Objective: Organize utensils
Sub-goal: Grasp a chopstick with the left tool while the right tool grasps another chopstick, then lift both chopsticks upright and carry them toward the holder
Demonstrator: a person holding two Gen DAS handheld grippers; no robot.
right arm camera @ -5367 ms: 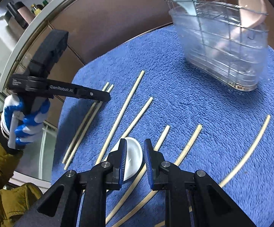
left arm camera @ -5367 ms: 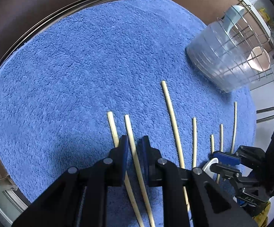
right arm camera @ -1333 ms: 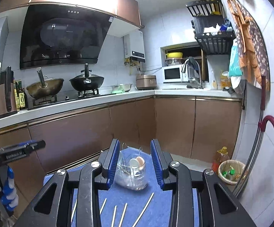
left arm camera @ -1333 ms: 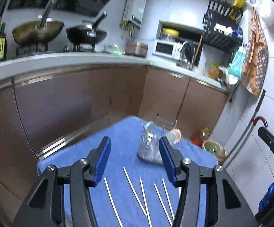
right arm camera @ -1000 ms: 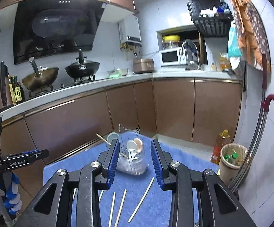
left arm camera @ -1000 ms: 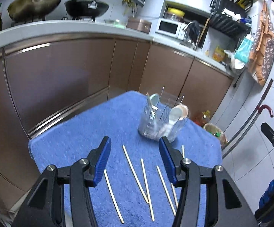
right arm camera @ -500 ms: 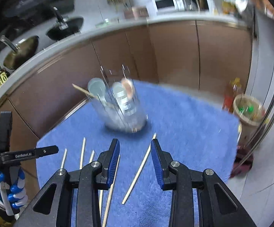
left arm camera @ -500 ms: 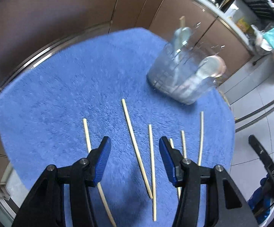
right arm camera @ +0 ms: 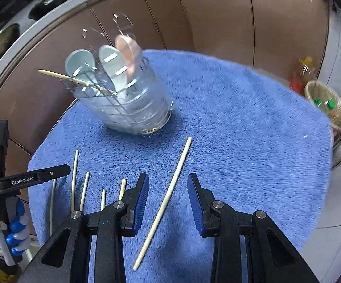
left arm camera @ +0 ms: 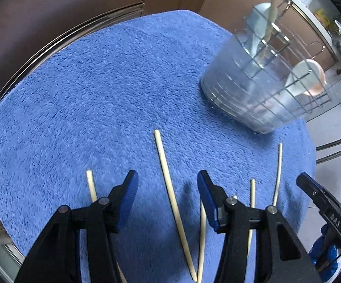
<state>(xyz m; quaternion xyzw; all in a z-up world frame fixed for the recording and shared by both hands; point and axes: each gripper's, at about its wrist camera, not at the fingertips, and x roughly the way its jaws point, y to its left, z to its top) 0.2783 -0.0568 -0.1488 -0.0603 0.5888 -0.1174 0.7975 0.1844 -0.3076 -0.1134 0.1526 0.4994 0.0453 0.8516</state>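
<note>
— Where are the chopsticks, and which way do they run?

— Loose on the blue mat (right arm camera: pixel 241 118). In the right wrist view one long chopstick (right arm camera: pixel 165 198) lies between the fingers of the right gripper (right arm camera: pixel 168 194), its long axis slanting from low left up to the right, far tip aimed just right of the holder (right arm camera: pixel 132 108). Four shorter-looking sticks lie to its left, near parallel, pointing away from the camera.

— And on the left side?

— In the left wrist view a chopstick (left arm camera: pixel 172 202) runs between the fingers of the left gripper (left arm camera: pixel 168 188), far tip leaning left. A second stick (left arm camera: pixel 202 238) meets it near the bottom edge, making a narrow V. Another (left arm camera: pixel 91 185) lies just beside the left finger.

— The grippers?

— Both spread wide, pinching nothing.

— And the holder?

— A clear tub in a wire frame, standing on the far part of the mat. Three spoons stand in it, bowls up: pale blue (right arm camera: pixel 79 64), white (right arm camera: pixel 113 66), pink (right arm camera: pixel 128 49). One chopstick (right arm camera: pixel 73 79) leans in it, its free end sticking out to the left.
</note>
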